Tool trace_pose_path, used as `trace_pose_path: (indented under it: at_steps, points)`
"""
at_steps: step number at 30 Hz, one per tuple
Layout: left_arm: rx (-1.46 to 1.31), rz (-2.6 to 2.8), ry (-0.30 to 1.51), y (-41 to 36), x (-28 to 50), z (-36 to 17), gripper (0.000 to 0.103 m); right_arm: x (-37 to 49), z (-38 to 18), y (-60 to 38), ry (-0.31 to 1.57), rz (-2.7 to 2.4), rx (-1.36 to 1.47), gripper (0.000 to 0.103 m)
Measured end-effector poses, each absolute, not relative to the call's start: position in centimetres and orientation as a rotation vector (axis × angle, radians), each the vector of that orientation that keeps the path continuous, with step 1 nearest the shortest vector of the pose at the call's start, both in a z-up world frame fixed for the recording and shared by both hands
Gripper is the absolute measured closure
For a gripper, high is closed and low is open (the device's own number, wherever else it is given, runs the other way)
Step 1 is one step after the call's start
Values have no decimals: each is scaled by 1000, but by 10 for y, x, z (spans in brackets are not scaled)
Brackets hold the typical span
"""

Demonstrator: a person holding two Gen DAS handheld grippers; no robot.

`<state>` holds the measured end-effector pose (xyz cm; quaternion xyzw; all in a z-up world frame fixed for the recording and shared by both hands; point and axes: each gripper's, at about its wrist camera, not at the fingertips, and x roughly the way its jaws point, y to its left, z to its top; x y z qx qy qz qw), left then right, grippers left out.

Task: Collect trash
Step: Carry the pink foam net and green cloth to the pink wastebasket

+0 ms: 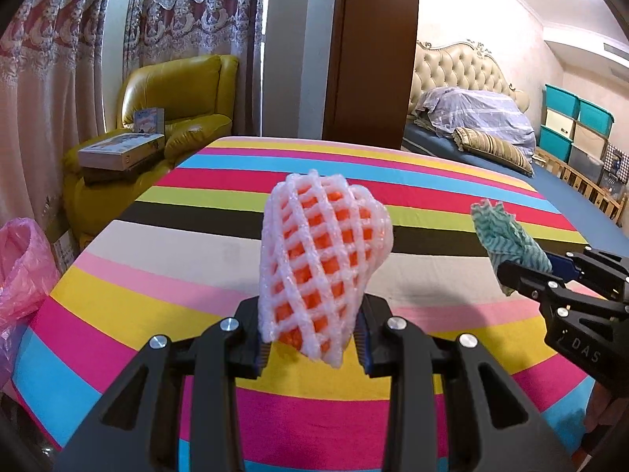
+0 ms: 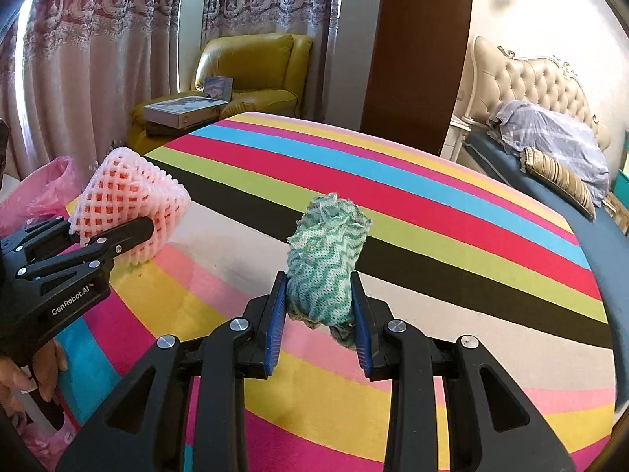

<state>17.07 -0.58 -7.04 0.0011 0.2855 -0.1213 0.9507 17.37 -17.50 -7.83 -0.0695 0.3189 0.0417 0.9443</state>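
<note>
Left gripper (image 1: 312,344) has its jaws clamped on the foam fruit net (image 1: 322,259), held up over the striped table (image 1: 165,275); whatever orange fills the net is hard to make out. Right gripper (image 2: 319,316) pinches a crumpled green cloth (image 2: 328,259), lower end hidden between the pads. At nine o'clock in the left view, a pink trash bag (image 1: 19,271), cut off by the frame. A hand (image 2: 37,369) peeks in, partly hidden.
</note>
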Motion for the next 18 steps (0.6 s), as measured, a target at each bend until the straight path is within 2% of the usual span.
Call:
trace_pose_path:
  at_steps: [18]
  points:
    - [66,-228,538,6,146,-64,69,157,-70,-163,569,63,-203,72]
